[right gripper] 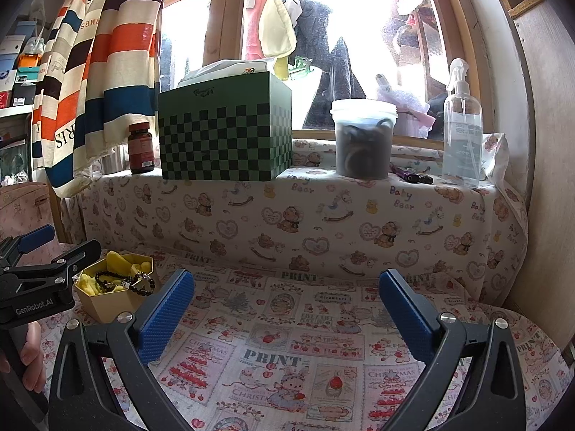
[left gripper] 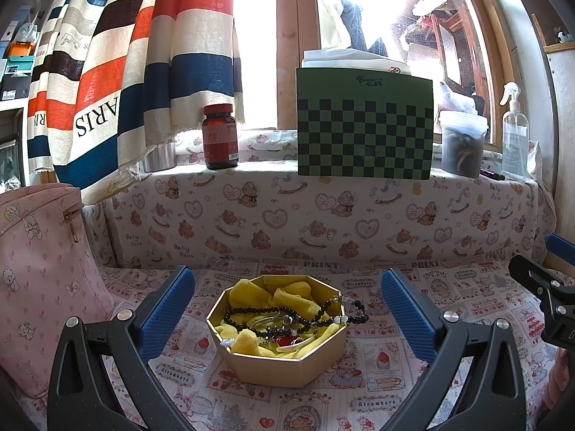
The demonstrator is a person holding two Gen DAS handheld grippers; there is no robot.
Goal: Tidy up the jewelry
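A gold octagonal box (left gripper: 273, 368) lined with yellow cloth (left gripper: 287, 296) stands on the printed tablecloth. Black bead bracelets (left gripper: 305, 318), a silver bangle (left gripper: 298, 343) and a red charm (left gripper: 285, 341) lie in it; one bead strand hangs over the right rim. My left gripper (left gripper: 287, 309) is open, its blue pads on either side of the box, touching nothing. In the right wrist view the same box (right gripper: 107, 303) sits far left, behind my open right gripper (right gripper: 287, 309), which holds nothing over bare cloth. The left gripper's black body (right gripper: 39, 283) shows beside the box.
A pink bag (left gripper: 39, 280) stands left of the box. On the cloth-covered sill behind are a brown pill bottle (left gripper: 220, 136), a green checkered box (left gripper: 364, 129), a lidded plastic tub (left gripper: 461, 142) and a clear spray bottle (left gripper: 514, 136). A striped curtain (left gripper: 118, 72) hangs at left.
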